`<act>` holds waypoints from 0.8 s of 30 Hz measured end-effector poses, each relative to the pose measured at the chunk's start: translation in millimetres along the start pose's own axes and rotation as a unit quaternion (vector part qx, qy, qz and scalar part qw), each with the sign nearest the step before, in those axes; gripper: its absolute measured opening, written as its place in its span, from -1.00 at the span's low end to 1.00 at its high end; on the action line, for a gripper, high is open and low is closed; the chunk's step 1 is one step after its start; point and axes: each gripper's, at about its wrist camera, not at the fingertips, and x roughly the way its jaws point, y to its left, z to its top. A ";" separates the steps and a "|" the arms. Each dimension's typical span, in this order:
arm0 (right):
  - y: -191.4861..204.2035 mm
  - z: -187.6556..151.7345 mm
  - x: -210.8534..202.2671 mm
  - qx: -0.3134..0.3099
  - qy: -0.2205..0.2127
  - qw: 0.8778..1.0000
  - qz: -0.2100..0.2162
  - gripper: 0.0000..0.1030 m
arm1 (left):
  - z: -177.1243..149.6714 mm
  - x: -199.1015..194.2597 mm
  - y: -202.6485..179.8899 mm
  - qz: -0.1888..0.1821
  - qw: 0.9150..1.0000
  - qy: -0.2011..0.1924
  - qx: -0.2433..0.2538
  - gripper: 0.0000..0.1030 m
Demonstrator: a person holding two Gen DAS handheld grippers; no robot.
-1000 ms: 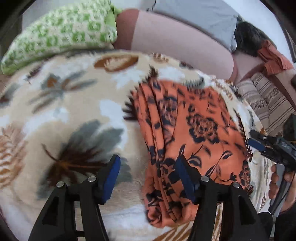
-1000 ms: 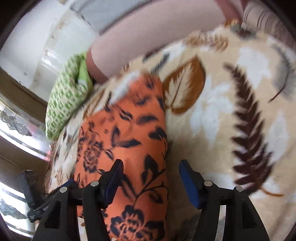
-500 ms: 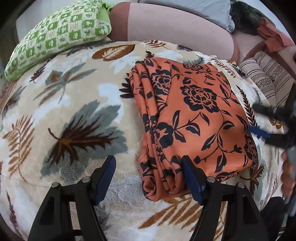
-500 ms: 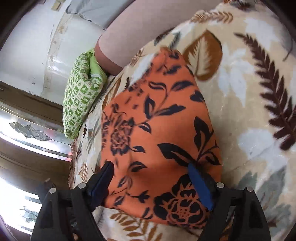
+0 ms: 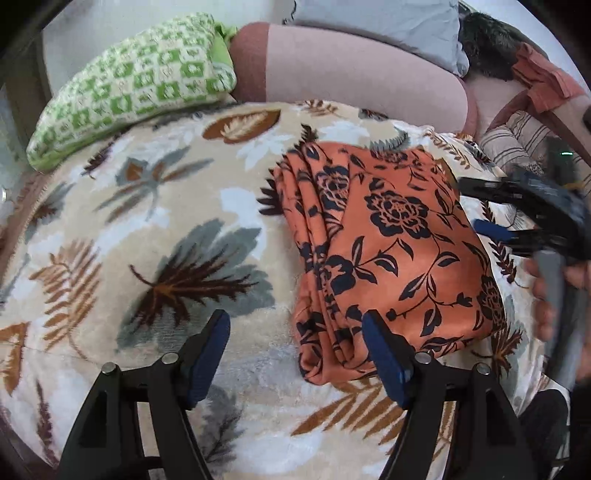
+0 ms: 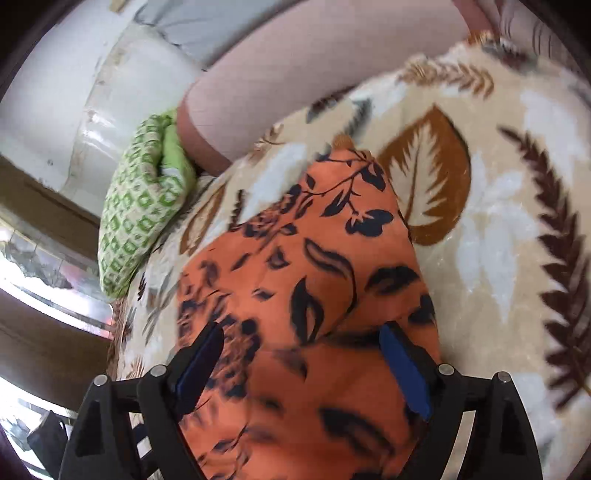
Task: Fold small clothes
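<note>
Orange cloth [image 5: 391, 254] printed with dark navy roses and trailing leaves lay folded into a thick, roughly rectangular packet on a plush blanket [image 5: 155, 221], its stacked layers showing as soft ridges along the left edge in the left wrist view. Left gripper [image 5: 295, 354] hovered at the packet's near left corner with its jaws spread wide; they had just been opening, and only the right blue pad overlapped the cloth's lower edge while the other stood over bare blanket, gripping nothing. Right gripper [image 6: 303, 365] sat over the opposite end of the same packet, its jaws likewise wide and just opened further, the cloth [image 6: 314, 295] lying between the blue pads without either one pressing on it; the near part of the fabric there was blurred. From the left wrist view that right gripper [image 5: 484, 210] appeared as a blurred black frame with a blue pad at the packet's right side, held by a hand [image 5: 546, 295] at the frame's edge. Blanket pile looked fleecy and cream-coloured, patterned with large brown, grey and white leaves and ferns. Beyond the cloth, a plump pillow [image 5: 133, 88] in a green-and-white check rested against a long pinkish bolster [image 5: 362, 74], smooth and cylindrical, with a grey cushion [image 5: 376, 18] behind it and striped fabric [image 5: 509, 140] to the far right
</note>
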 end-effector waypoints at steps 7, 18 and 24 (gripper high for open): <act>46.1 -64.2 -109.5 -0.107 -0.082 0.990 -0.042 0.72 | -15.2 -49.1 -15.2 0.014 0.999 -0.043 -0.003 0.62; 61.0 -161.0 -169.6 -0.168 -0.079 0.973 -0.135 0.72 | -37.8 -121.5 -39.6 0.015 0.994 -0.104 -0.033 0.73; 71.8 -171.7 -177.5 -0.192 -0.079 0.965 -0.158 0.72 | -42.6 -134.5 -49.0 0.013 0.995 -0.098 -0.032 0.81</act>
